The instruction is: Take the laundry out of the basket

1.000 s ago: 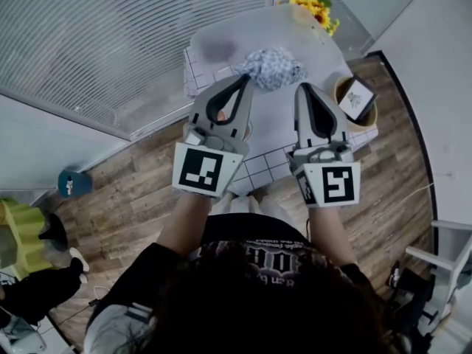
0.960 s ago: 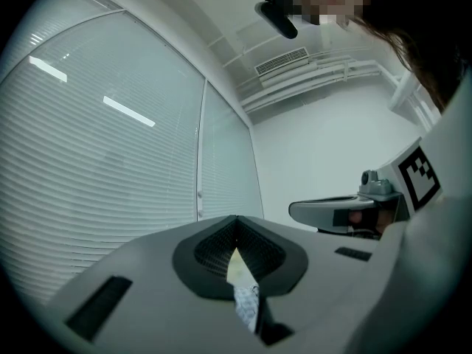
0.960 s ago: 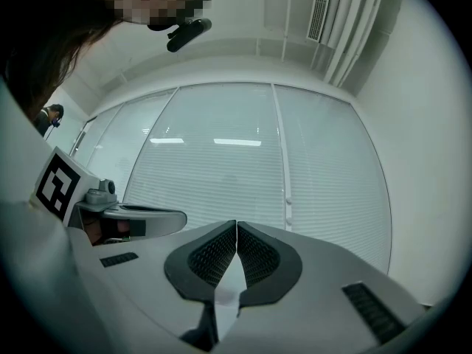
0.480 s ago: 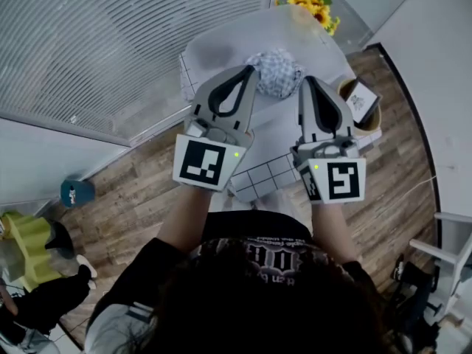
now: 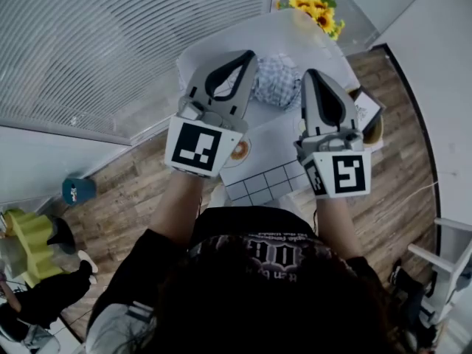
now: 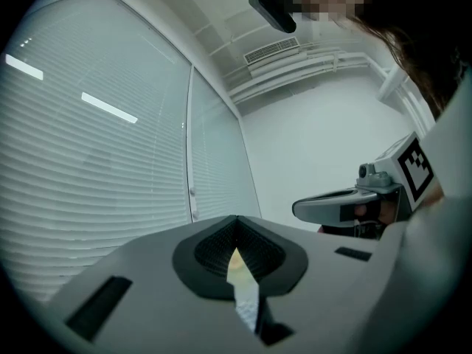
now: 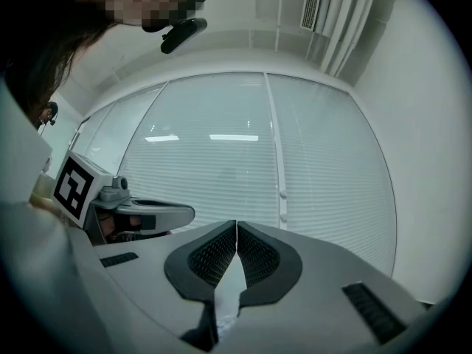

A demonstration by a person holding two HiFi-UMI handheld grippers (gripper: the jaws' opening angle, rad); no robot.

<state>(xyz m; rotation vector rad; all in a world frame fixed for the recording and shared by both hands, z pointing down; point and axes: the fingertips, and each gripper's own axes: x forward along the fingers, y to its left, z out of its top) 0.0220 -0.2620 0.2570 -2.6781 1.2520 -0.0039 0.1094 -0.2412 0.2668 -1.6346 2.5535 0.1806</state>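
Lying crumpled on the white table (image 5: 291,39), the laundry (image 5: 276,80) forms a small blue-and-white patterned heap between the tips of the two tools. The left gripper (image 5: 247,54) and right gripper (image 5: 313,74) are both clenched tight with nothing grasped. Sunflowers (image 5: 318,12) stand at the table's far edge.

The bundle of cloth (image 5: 276,80) lay on the surface (image 5: 291,32), between the tips of the left hand-held gripper (image 5: 247,56) and the right hand-held gripper (image 5: 310,74). Flowers (image 5: 316,7) stood behind it at the far end. A basket (image 5: 374,127) sat at the right edge.
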